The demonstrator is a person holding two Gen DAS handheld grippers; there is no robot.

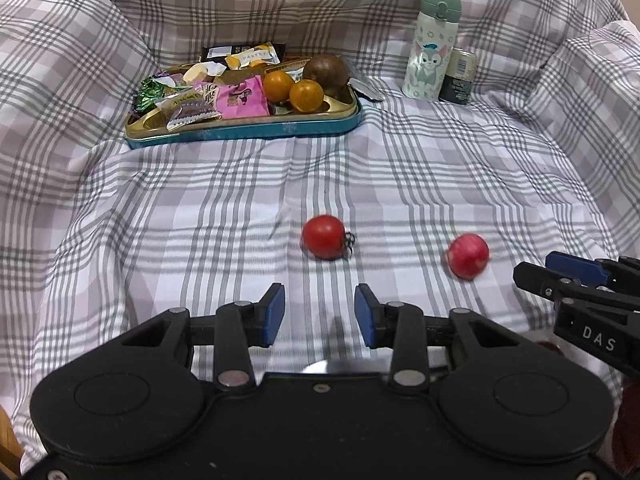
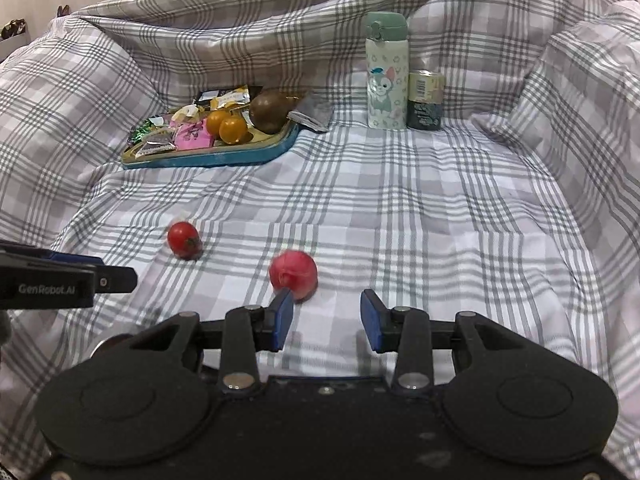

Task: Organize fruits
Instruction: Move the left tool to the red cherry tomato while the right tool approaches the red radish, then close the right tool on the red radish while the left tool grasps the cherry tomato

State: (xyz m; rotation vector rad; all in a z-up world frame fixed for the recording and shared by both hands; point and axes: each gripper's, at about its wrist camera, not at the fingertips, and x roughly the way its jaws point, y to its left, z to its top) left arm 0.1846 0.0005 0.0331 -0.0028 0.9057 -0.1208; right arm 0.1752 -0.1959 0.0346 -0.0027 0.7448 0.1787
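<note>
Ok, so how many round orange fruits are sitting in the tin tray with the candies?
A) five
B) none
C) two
C: two round orange fruits sit side by side in the tin tray, next to a bigger brown fruit, while the two red ones lie out on the checked cloth.
</note>
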